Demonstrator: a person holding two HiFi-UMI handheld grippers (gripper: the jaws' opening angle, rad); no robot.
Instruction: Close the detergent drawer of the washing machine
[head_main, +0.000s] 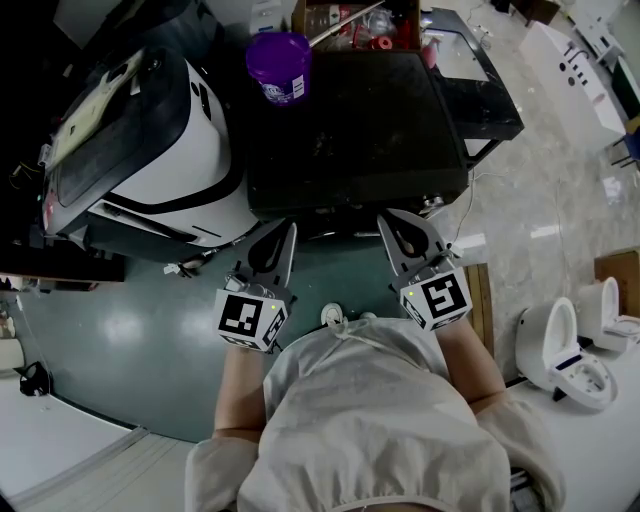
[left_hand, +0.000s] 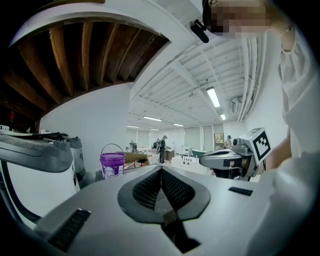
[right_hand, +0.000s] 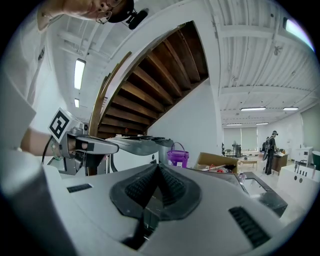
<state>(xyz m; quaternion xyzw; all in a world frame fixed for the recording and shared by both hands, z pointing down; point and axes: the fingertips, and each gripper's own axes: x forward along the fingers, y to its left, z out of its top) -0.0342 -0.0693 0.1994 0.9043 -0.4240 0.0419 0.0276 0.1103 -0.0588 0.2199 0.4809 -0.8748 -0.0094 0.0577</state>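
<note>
The black-topped machine stands straight ahead of me, seen from above. No detergent drawer shows in any view. My left gripper is shut and empty, its tips at the machine's near edge. My right gripper hangs beside it, also shut and empty. In the left gripper view the jaws meet at the tip and point level over the top, with the right gripper to their right. The right gripper view shows its own closed jaws and the left gripper to the left.
A purple bucket stands at the back left of the black top, a cardboard box of clutter behind it. A white and black appliance sits to the left. Green floor lies beneath me. White fixtures stand at right.
</note>
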